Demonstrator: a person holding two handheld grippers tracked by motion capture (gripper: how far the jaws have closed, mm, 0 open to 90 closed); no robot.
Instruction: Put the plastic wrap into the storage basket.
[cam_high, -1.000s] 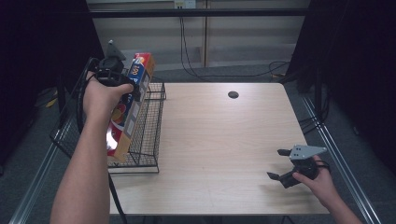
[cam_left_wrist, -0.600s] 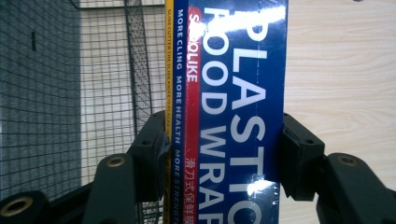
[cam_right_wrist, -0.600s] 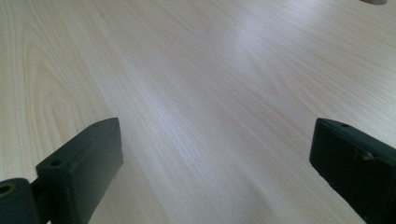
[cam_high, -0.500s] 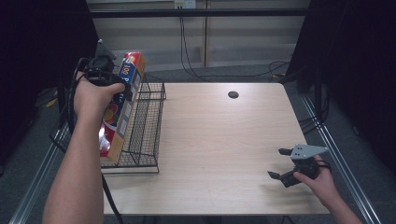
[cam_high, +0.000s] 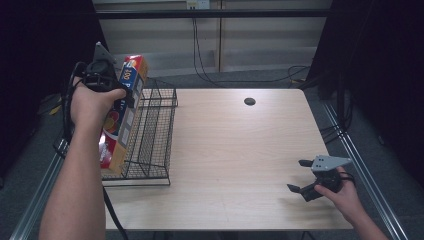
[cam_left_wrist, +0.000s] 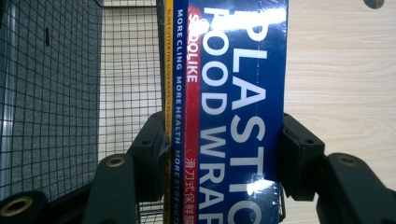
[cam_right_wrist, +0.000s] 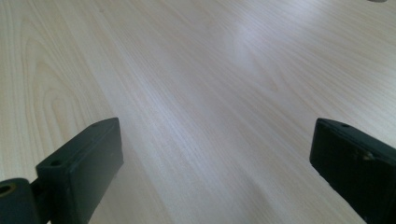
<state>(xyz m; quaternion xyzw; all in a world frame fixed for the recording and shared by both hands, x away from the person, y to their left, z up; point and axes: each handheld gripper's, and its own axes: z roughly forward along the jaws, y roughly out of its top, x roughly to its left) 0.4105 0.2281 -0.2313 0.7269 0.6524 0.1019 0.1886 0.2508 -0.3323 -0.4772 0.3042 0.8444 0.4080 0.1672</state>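
The left hand-held gripper (cam_high: 112, 90), clamped on the plastic wrap box (cam_left_wrist: 229, 112), has drawn the box leftward over the wire basket (cam_high: 152, 135) at the tabletop (cam_high: 240, 150) edge, probably toward dropping it in. The right hand-held gripper (cam_high: 306, 176) stays apart, idle.

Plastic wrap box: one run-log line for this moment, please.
left gripper: shut on plastic wrap box | box: over wire basket | right gripper: open, empty, near table

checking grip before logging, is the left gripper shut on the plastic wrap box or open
Shut on it. The left gripper has both black fingers pressed against opposite sides of the plastic wrap box.
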